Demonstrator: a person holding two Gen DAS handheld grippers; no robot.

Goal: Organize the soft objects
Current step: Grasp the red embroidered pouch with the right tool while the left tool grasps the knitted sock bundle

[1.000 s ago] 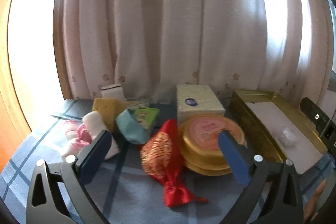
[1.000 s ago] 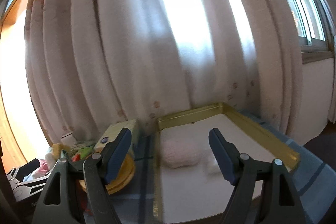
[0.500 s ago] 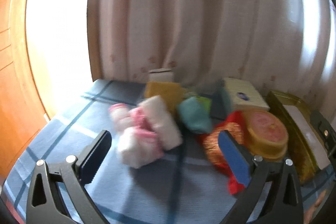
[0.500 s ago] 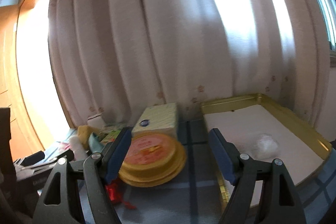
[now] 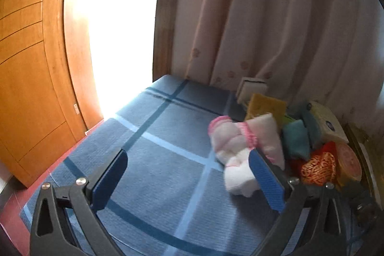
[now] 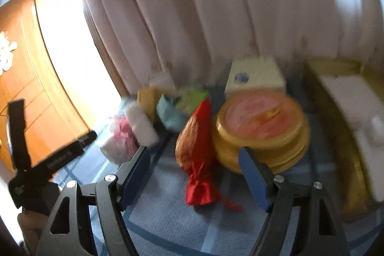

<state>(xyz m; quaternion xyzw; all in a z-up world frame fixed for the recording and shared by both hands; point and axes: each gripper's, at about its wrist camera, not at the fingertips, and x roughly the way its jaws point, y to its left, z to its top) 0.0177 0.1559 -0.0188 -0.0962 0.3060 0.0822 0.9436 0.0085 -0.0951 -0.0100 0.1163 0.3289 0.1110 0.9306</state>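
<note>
Approach step: my right gripper (image 6: 194, 174) stands open and empty before the red pouch (image 6: 196, 148), apparently next; left gripper (image 5: 187, 181) open beside the white-pink bundle (image 5: 237, 148).

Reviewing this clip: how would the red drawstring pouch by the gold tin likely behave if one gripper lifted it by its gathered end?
The red pouch looks like soft satin with a bulging body, so it would probably sag and swing rather than stay stiff. Its shiny cloth may slip between the jaws. It leans against the gold round tin, so pulling it away seems unlikely to tip anything.
</note>
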